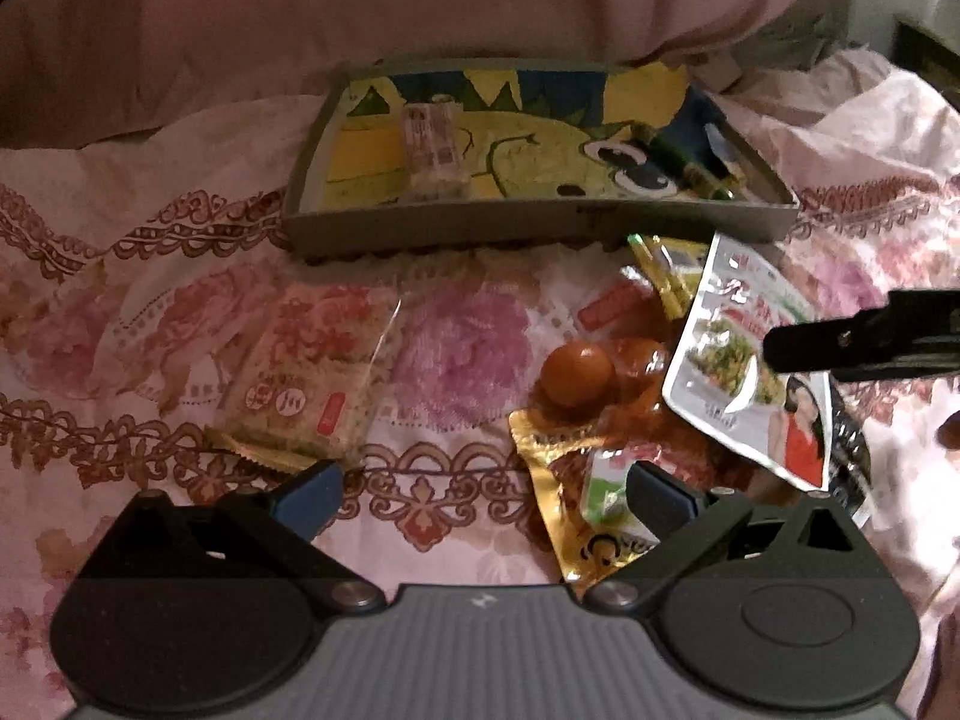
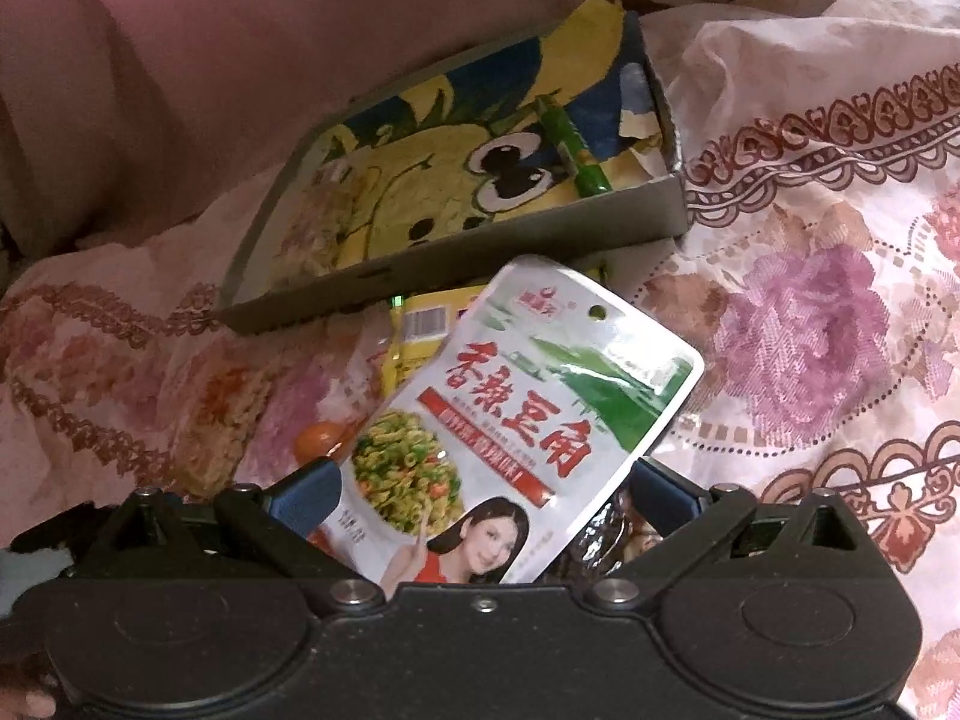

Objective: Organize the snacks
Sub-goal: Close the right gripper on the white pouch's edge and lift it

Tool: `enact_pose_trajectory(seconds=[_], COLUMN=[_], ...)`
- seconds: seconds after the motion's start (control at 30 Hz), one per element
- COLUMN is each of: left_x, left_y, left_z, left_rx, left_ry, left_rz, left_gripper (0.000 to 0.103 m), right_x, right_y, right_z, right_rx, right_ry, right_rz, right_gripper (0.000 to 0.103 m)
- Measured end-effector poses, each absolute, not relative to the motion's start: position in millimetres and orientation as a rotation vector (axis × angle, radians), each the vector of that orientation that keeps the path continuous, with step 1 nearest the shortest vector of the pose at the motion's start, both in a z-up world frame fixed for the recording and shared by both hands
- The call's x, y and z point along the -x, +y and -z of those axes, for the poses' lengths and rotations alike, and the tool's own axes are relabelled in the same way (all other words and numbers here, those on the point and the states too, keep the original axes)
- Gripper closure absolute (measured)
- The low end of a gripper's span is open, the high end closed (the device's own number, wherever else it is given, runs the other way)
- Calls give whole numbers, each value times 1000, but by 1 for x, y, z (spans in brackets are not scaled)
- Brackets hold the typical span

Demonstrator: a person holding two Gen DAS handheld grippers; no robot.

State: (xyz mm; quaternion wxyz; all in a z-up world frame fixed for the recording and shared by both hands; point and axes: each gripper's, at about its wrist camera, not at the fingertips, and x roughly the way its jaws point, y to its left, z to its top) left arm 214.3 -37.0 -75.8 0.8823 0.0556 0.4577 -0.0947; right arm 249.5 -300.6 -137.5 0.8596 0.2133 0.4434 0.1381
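Observation:
A grey cardboard tray (image 1: 540, 222) with a cartoon print lies on the bed. It holds a clear-wrapped bar (image 1: 429, 147) and green sticks (image 1: 678, 162). In front of it lie a rice cracker pack (image 1: 312, 378), an orange egg pack (image 1: 576, 375), a gold pouch (image 1: 564, 468) and a yellow pack (image 1: 666, 264). My left gripper (image 1: 483, 498) is open above the bedspread, between the cracker pack and the gold pouch. My right gripper (image 2: 485, 497) stands open, its pads at the sides of a white bean pouch (image 2: 528, 396). One of its black fingers (image 1: 864, 345) crosses over that white bean pouch (image 1: 744, 360).
A pink pillow or quilt (image 1: 420, 6) rises behind the tray. The flowered bedspread (image 2: 810, 330) stretches to the right of the pouch. A dark shiny pack (image 2: 600, 546) lies under the white pouch. The tray (image 2: 456, 252) sits just beyond the pouch.

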Motion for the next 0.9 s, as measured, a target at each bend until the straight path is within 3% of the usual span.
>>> enact_pose_trajectory(seconds=[0.27, 0.63, 0.9], left_x=[-218, -221, -212], left_y=[-46, -69, -78], left_z=[84, 93, 92], left_rx=[-104, -166, -217], left_ry=[975, 943, 922], left_rz=[309, 449, 501], left_gripper=[0, 6, 19], right_x=[-251, -261, -259], right_y=[-306, -306, -303], right_z=[132, 141, 134], right_rx=[-491, -437, -428], right_ry=[895, 887, 862], right_rz=[-299, -245, -241], right_gripper=[12, 12, 44])
